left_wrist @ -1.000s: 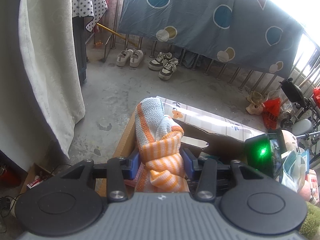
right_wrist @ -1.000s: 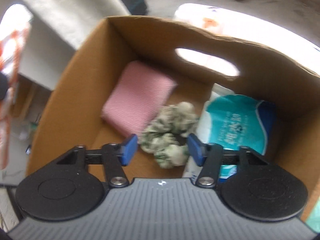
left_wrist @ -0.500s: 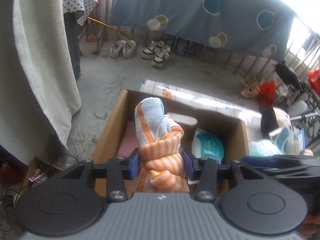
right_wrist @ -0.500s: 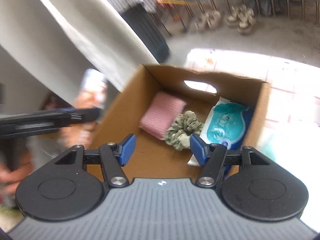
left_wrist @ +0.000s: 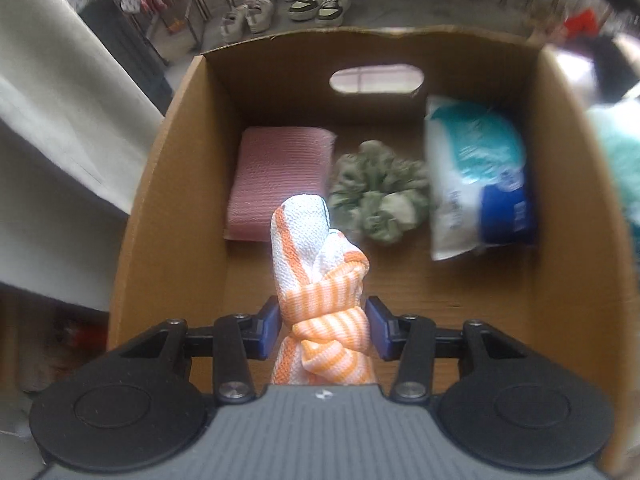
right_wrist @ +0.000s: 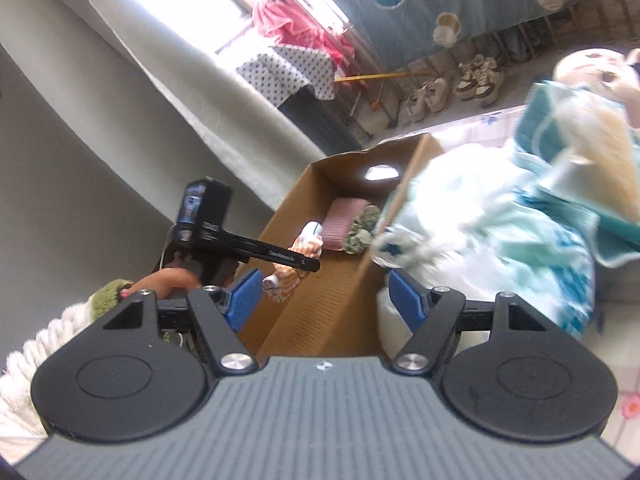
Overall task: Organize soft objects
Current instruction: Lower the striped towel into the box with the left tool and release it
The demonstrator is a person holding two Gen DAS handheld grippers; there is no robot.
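Left tongs (left_wrist: 323,326) clamp a knotted orange-striped waffle towel (left_wrist: 320,276), jaws easing apart, over the bare near floor of the cardboard box (left_wrist: 160,184). Beyond the tips: ribbed pink cloth (left_wrist: 276,180), crinkled green scrunchie (left_wrist: 378,194), glossy tissue pack (left_wrist: 476,184). Only the right view shows a doll in blue dress (right_wrist: 520,216) outside the box's wall; right tongs (right_wrist: 324,300) empty, jaws widening.

I can read no text anywhere; the print on the blue-and-white packet (left_wrist: 476,176) is too blurred.
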